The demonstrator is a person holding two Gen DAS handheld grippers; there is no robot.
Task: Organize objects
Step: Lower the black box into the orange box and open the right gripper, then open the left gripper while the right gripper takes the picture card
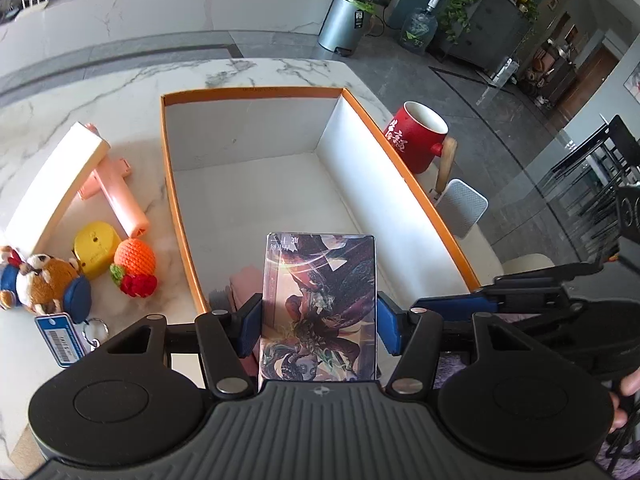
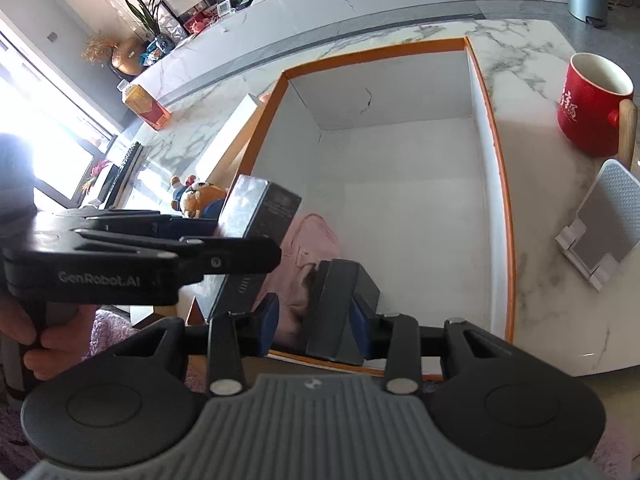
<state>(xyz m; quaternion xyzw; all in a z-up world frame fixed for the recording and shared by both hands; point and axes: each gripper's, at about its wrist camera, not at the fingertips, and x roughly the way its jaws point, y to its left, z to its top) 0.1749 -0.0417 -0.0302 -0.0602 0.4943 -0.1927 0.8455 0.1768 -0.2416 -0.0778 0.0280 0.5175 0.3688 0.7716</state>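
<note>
Holding steady over the near end of the orange-rimmed box [image 1: 400,168], the left gripper [image 1: 318,322] has its blue pads clamped on the sides of a glossy illustrated card box [image 1: 320,304], jaws set wide to span it. Beside it the right gripper [image 2: 314,326] has a dark grey block [image 2: 340,312] between its pads, touching the right one, with a gap on the left; whether that is a firm grip I cannot tell. A pink item [image 2: 308,252] already lies below, so my call is: lower each piece flat onto bare floor and release only once it rests. Readable writing: "GenRobot.AI" on the left gripper's body, white brush characters on the red mug [image 1: 416,136], and a barcode tag [image 1: 60,338] by the plush toy [image 1: 44,284].
</note>
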